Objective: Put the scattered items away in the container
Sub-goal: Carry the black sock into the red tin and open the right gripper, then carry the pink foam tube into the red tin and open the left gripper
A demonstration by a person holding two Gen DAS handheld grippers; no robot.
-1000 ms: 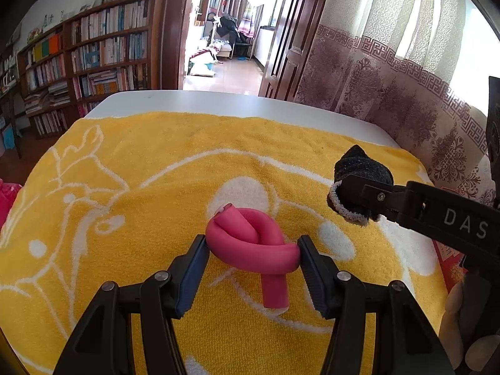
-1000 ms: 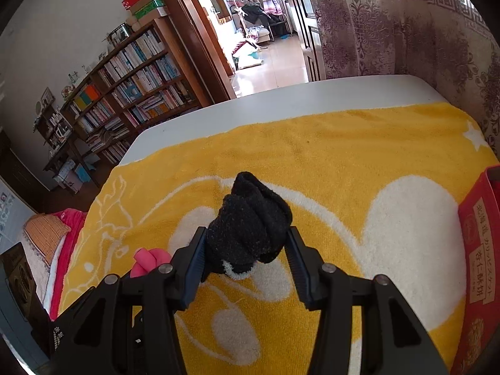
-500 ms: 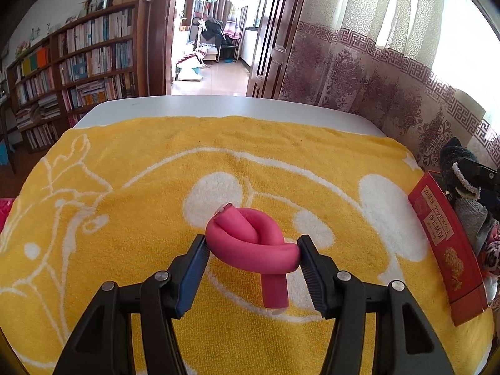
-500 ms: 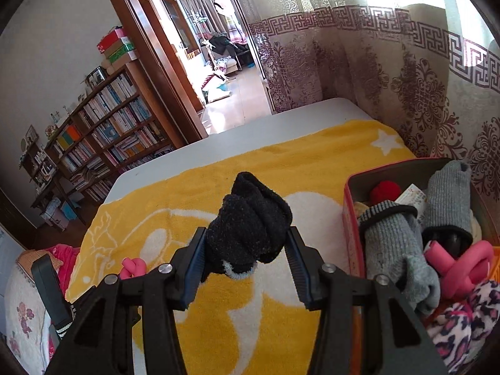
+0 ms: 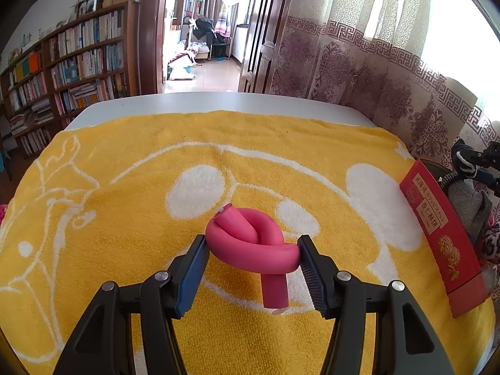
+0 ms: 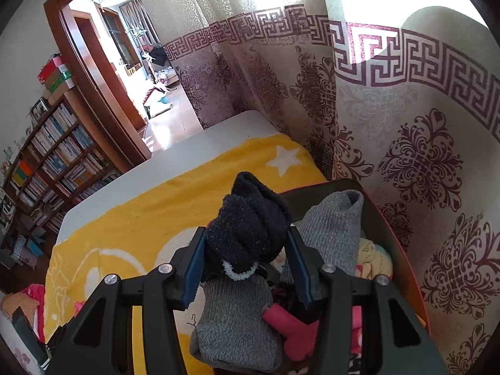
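My left gripper [image 5: 252,251] is shut on a pink knotted foam roller [image 5: 250,245], held just over the yellow towel [image 5: 125,218]. My right gripper [image 6: 245,251] is shut on a rolled black sock [image 6: 250,225] and hangs over the red box [image 6: 403,250], which holds grey socks [image 6: 334,228], a pink roller [image 6: 290,328] and other cloth items. In the left wrist view the red box [image 5: 437,222] sits at the towel's right edge, with the black sock [image 5: 462,159] and right gripper above it.
A patterned curtain [image 6: 406,125] hangs right behind the box. The white table edge [image 5: 218,100] runs beyond the towel. A bookshelf [image 5: 62,68] and an open doorway [image 5: 203,31] lie further back.
My right gripper has carried the black sock rightward from the middle of the towel to above the red box. My left gripper has barely shifted, still holding the pink roller.
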